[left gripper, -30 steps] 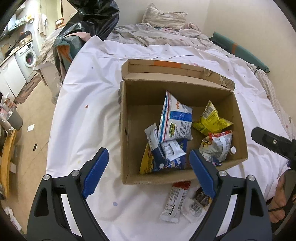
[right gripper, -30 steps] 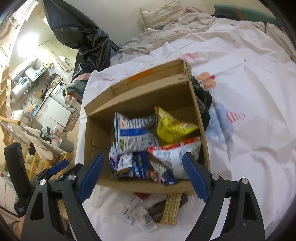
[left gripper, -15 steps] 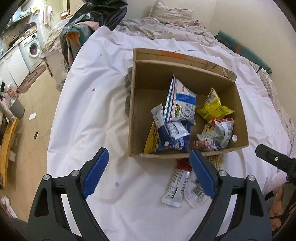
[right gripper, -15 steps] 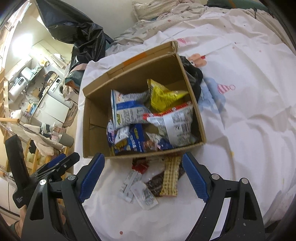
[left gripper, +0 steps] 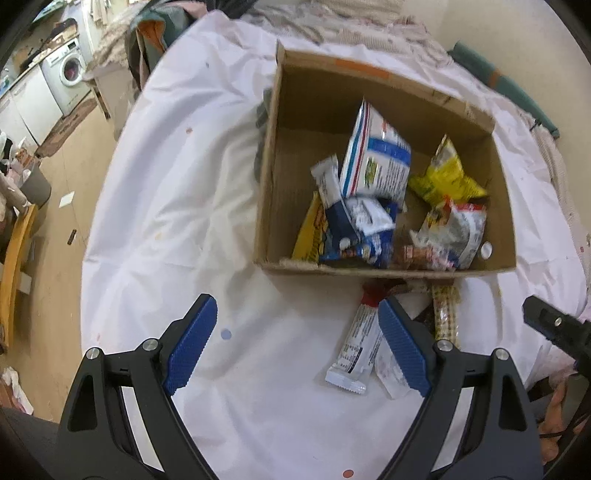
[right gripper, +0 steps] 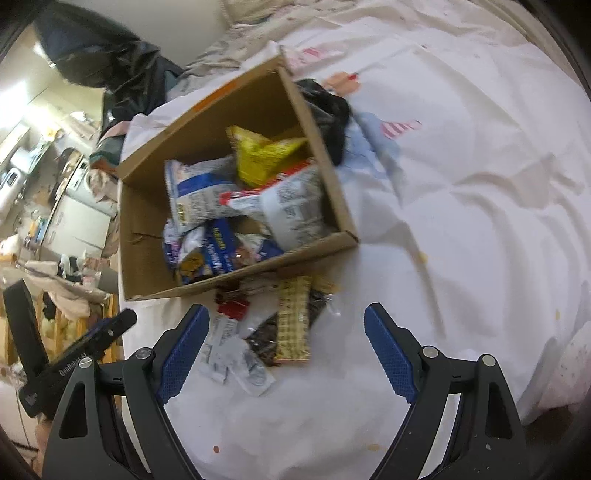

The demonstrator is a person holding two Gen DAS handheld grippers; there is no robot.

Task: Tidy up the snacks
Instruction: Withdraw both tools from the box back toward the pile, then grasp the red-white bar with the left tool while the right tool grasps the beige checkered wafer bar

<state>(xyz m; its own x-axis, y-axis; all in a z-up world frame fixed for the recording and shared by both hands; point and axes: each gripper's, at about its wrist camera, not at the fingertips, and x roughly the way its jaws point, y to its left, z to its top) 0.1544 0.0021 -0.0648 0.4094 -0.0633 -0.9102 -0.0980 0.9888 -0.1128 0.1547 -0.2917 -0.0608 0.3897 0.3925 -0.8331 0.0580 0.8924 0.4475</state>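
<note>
An open cardboard box point(left gripper: 502, 192) point(right gripper: 147, 221) on a white bedsheet holds several snack bags, among them a blue-and-white bag point(left gripper: 376, 158) and a yellow bag point(left gripper: 443, 181) point(right gripper: 262, 155). Loose wrapped bars lie on the sheet in front of the box: a white bar with a red end point(left gripper: 356, 343), a yellow checked bar point(right gripper: 293, 321) point(left gripper: 445, 310), a dark packet point(right gripper: 266, 336) and clear wrappers point(right gripper: 236, 354). My left gripper point(left gripper: 297, 345) hangs open above the sheet, left of the bars. My right gripper point(right gripper: 286, 350) is open above the loose bars. Neither holds anything.
The bed's left edge drops to a wooden floor point(left gripper: 55, 206) with a washing machine point(left gripper: 68, 70) beyond. A black plastic bag point(right gripper: 110, 62) and crumpled bedding point(left gripper: 332, 22) lie behind the box. A dark cloth point(right gripper: 328, 114) sits by the box's right wall.
Both grippers have sunk and tipped further down. The box has slid up in both views and the loose bars in front of it have come into fuller view. The jaws stayed open.
</note>
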